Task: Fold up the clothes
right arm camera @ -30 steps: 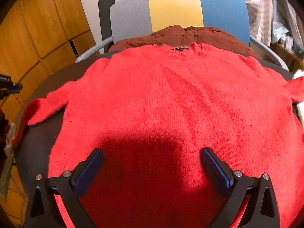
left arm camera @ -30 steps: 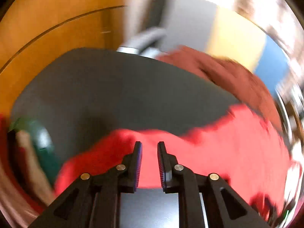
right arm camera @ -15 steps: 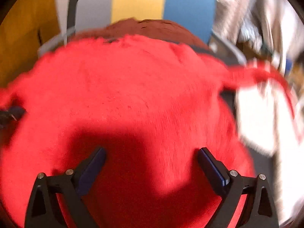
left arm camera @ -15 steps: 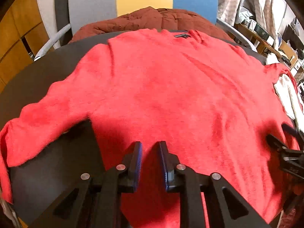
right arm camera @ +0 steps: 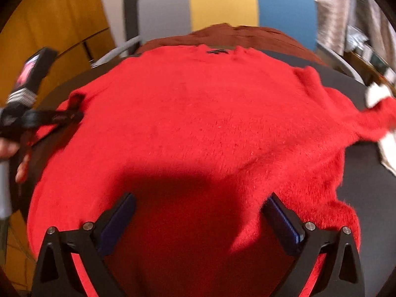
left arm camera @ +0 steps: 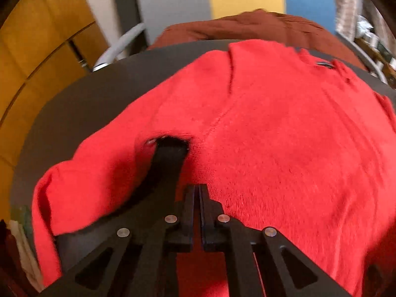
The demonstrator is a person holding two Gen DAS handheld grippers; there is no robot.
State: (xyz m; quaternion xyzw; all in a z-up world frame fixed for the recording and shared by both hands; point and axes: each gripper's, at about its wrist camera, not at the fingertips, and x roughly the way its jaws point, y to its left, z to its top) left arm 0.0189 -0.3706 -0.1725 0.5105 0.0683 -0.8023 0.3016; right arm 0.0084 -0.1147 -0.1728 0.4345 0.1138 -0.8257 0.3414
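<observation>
The left gripper [left arm camera: 196, 195] is seen with its jaws drawn together, and the edge of the red sweater [left arm camera: 284, 148] beside the armpit appears to be pinched between them (blur and the thin gap make the cloth in the grip hard to confirm). From the right wrist view the same gripper [right arm camera: 74, 117] is found at the sweater's left side, where sleeve meets body. The right gripper [right arm camera: 201, 219] is held with its jaws wide apart above the lower part of the sweater, nothing being clasped.

The sweater is spread nearly flat, front down or up cannot be told, on the dark round table [right arm camera: 366, 185], its collar toward the striped chair [right arm camera: 222, 2] and a brown garment [right arm camera: 247, 37] lying behind it. The left sleeve [left arm camera: 99, 168] is bunched at the table's edge; the right sleeve [right arm camera: 358, 121] is stretched outward toward a white cloth [right arm camera: 388, 146].

No fold is yet made, so the task is judged barely begun: both sleeves remain to be turned in and the body doubled over.
</observation>
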